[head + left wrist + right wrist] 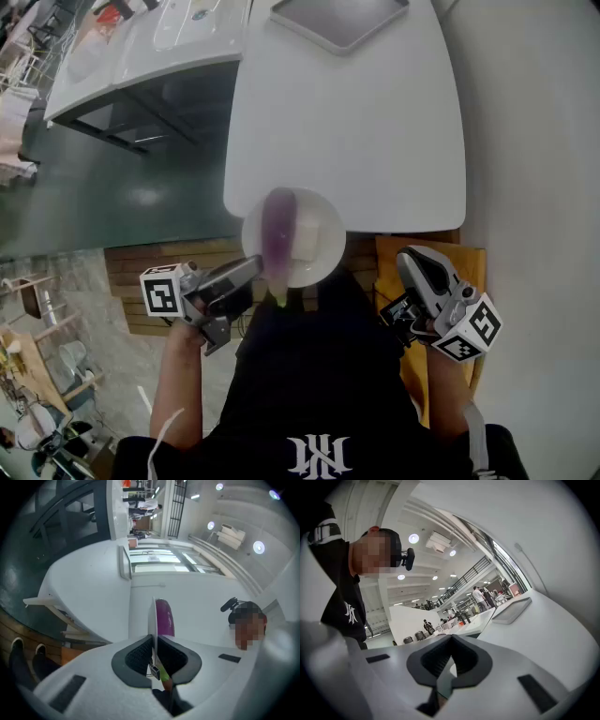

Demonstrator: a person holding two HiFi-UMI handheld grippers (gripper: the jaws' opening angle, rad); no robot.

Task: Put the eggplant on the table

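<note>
A purple eggplant (279, 234) with a green stem lies on a round white plate (321, 246). The plate hangs half over the near edge of the white table (375, 122). My left gripper (251, 273) is shut on the plate's near rim. In the left gripper view the plate (153, 616) stands edge-on between the jaws, and the eggplant (165, 618) shows just to its right. My right gripper (413, 259) is at the right, beside my body, shut with nothing in it; in its own view the right gripper (450, 642) has its pads meeting.
A grey tray (339, 19) lies at the table's far end. Other white tables (141, 47) stand at the upper left. Wooden seats (473, 272) sit under the table's near edge, beside my legs. A white wall runs along the right.
</note>
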